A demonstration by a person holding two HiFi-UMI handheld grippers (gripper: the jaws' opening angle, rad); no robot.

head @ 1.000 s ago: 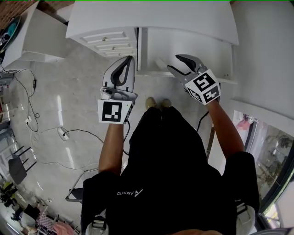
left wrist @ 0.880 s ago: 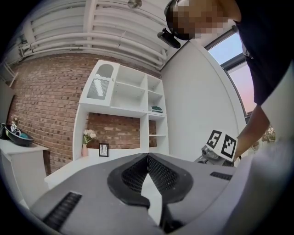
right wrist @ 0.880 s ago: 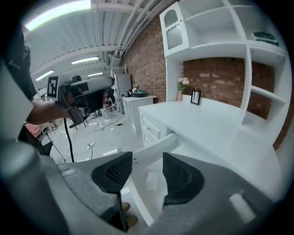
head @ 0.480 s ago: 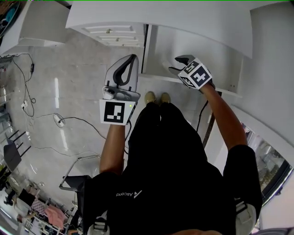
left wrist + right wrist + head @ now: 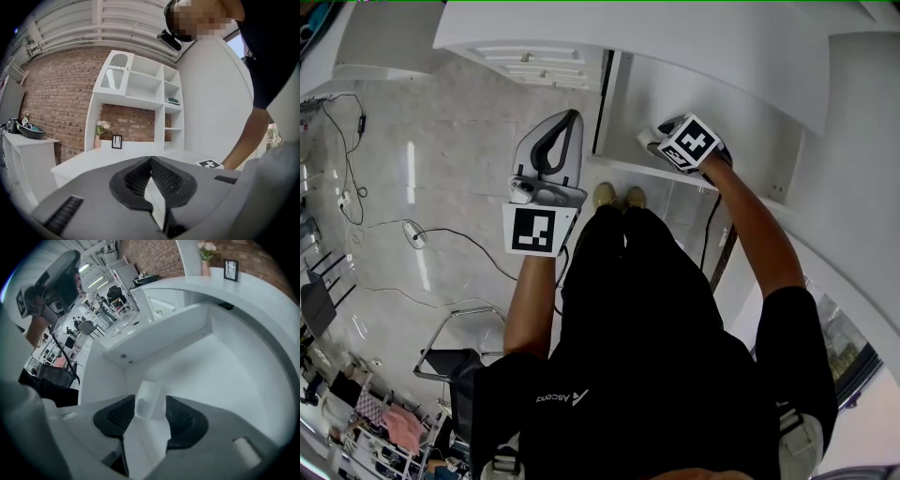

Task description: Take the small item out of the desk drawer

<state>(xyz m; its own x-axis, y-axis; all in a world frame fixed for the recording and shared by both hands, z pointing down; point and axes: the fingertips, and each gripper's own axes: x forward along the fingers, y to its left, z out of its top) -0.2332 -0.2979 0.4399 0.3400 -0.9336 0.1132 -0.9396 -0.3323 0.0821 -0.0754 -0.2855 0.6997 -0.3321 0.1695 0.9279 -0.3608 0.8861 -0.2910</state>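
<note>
The white desk drawer [image 5: 712, 103] stands pulled open under the desktop. My right gripper [image 5: 649, 141] reaches down into it, and its marker cube hides most of the jaws in the head view. In the right gripper view, the right gripper [image 5: 151, 412] is shut on a small white block [image 5: 148, 398] that stands up between its fingers, above the bare drawer floor [image 5: 215, 366]. My left gripper [image 5: 571, 115] hangs left of the drawer, over the floor. Its jaws [image 5: 151, 161] are shut with nothing between them.
A white unit with several small knobbed drawers [image 5: 534, 66] stands left of the open drawer. Cables [image 5: 441, 253] trail across the floor, and a metal chair frame [image 5: 450, 356] sits lower left. The person's shoes [image 5: 619, 197] are below the drawer front. Shelves [image 5: 140, 89] rise above the desk.
My right gripper has moved forward and down into the drawer, onto the small white block. The left gripper has stayed almost where it was, still shut.
</note>
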